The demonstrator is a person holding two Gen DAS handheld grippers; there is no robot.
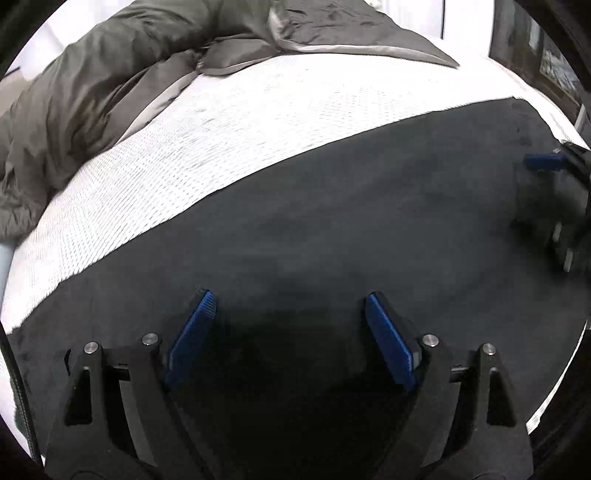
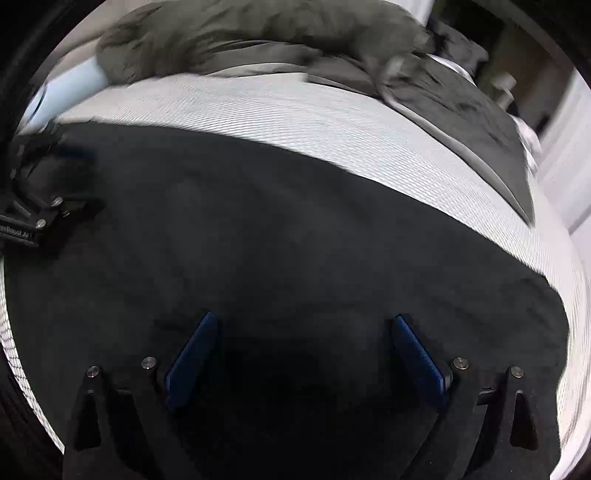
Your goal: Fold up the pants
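Observation:
Dark navy-black pants (image 1: 332, 221) lie flat across a white textured mattress (image 1: 229, 125). They also fill the right wrist view (image 2: 277, 229). My left gripper (image 1: 290, 299) is open, its blue pads spread wide just above the fabric and holding nothing. My right gripper (image 2: 306, 321) is open too, over the pants and empty. The right gripper shows at the far right of the left wrist view (image 1: 554, 173). The left gripper shows at the far left of the right wrist view (image 2: 51, 177).
A crumpled grey-brown duvet (image 1: 92, 96) is bunched along the far side of the bed and also shows in the right wrist view (image 2: 258, 33). Bare white mattress (image 2: 332, 122) runs between duvet and pants. Furniture stands at the right edge (image 1: 554, 62).

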